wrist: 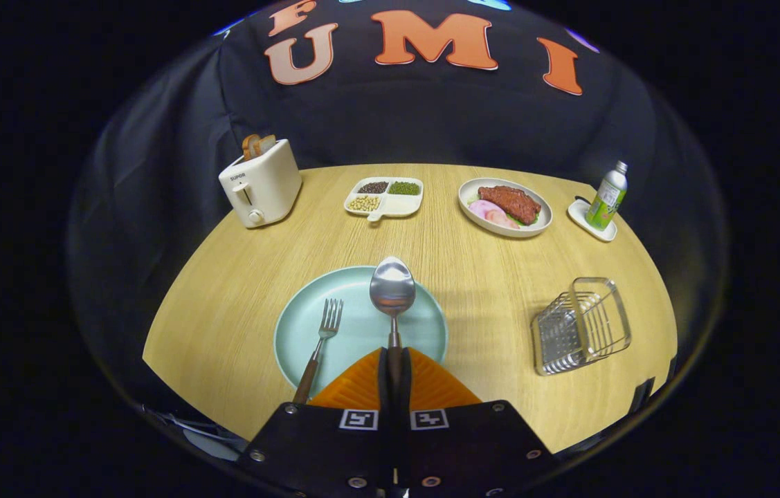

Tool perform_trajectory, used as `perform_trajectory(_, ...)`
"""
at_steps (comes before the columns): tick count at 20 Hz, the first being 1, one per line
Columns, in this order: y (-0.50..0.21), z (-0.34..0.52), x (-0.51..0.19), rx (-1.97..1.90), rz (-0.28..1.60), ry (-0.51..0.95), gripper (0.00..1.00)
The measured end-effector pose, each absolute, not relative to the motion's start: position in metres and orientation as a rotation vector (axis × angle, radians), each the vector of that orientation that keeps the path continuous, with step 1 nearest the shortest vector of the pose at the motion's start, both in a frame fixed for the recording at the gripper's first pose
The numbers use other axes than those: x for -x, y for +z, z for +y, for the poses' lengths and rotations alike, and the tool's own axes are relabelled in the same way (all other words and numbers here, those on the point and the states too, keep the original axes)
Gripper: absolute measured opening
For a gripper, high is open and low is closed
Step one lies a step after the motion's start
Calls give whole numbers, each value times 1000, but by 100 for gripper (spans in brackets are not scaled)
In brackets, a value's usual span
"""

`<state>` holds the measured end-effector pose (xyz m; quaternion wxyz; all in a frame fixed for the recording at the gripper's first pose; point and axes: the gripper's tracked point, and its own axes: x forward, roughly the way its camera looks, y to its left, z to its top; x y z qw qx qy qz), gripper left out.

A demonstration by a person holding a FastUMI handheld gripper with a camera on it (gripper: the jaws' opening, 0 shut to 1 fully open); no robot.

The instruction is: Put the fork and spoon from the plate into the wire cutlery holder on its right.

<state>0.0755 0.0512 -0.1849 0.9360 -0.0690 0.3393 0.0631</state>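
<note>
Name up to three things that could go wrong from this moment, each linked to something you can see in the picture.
1. The gripper is shut on the spoon by its thin handle alone; the heavy bowl far ahead could swing or slip.
2. The fork lies close beside it on the plate, so a sideways move might knock it.
3. The wire cutlery holder looks light; a misjudged drop may tip it.

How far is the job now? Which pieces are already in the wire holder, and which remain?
Nothing is in the wire holder yet. In hand: the tongs are shut on the spoon handle, its bowl over the plate. Left: carry the spoon to the holder right of the plate, then take the fork, which lies on the plate.
</note>
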Motion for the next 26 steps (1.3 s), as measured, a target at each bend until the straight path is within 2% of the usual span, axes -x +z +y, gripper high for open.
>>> perform_trajectory(11,-104,-98,-49,309,864,53,3)
perform_trajectory(18,-138,-137,-40,340,1110,38,3)
perform_trajectory(26,-171,-138,-63,357,1278,59,3)
